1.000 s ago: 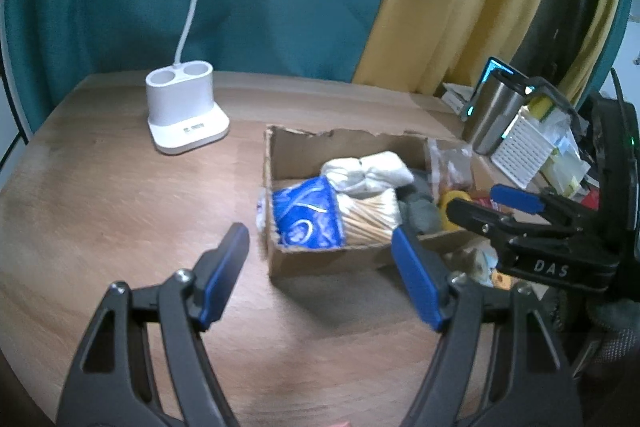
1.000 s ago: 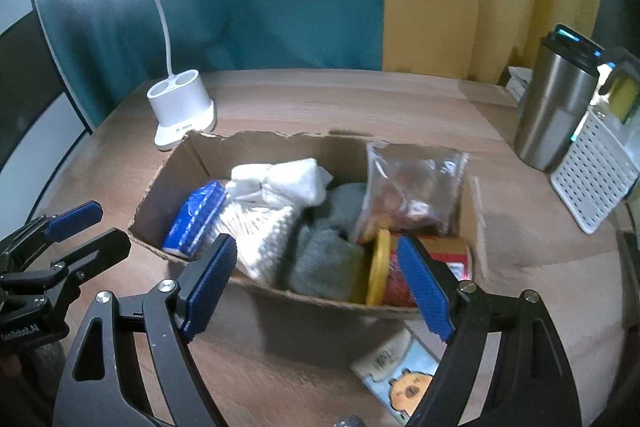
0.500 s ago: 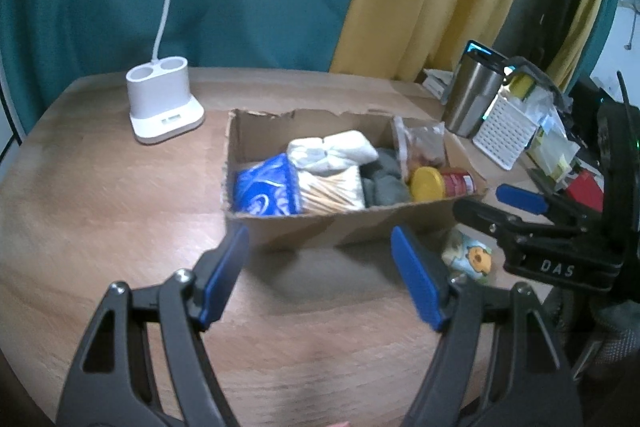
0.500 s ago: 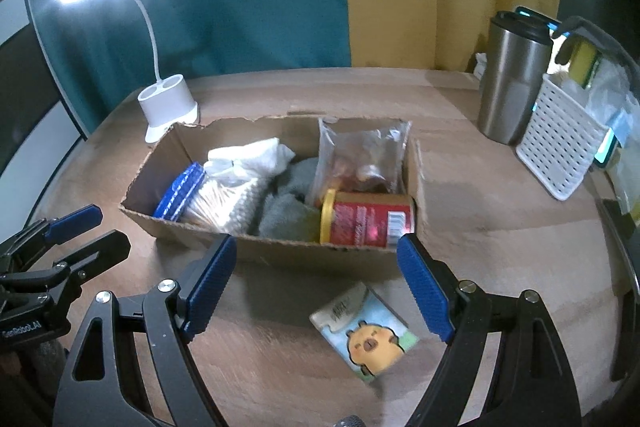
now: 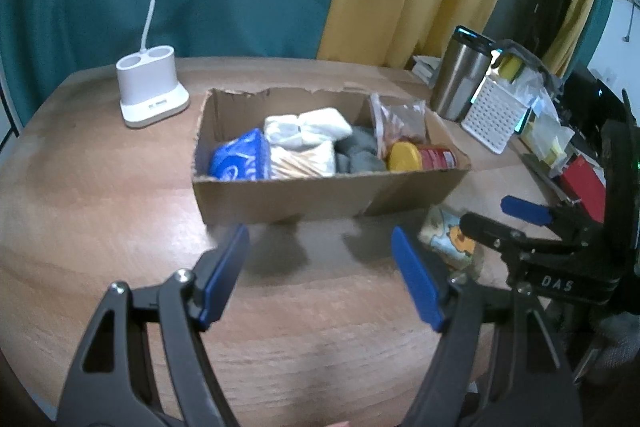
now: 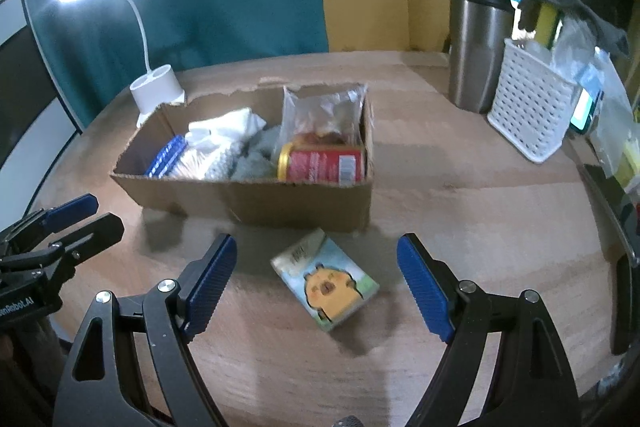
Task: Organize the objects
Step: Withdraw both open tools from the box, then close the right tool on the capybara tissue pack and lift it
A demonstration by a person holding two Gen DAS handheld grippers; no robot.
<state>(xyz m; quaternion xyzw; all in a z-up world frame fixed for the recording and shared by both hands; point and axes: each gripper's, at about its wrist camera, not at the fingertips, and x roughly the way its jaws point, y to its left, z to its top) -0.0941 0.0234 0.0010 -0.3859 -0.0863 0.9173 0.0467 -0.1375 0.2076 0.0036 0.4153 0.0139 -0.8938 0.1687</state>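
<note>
Above the table [image 6: 460,203], both grippers' jaws gape empty; right gripper [image 6: 316,277] straddles a cartoon packet [image 6: 326,281].

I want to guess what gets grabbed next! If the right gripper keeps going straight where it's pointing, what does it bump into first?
Probably the small cartoon packet lying on the table, between the right gripper's open fingers. The cardboard box sits farther back.

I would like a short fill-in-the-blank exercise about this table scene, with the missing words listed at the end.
1. The packet with the cartoon animal lies ____ the box, on the table.
2. The red can in the box has a ____ lid.
3. The steel mug stands beside a white ____.
4. Both tools, left and right, hold ____.

Missing words: outside; yellow; basket; nothing
</note>
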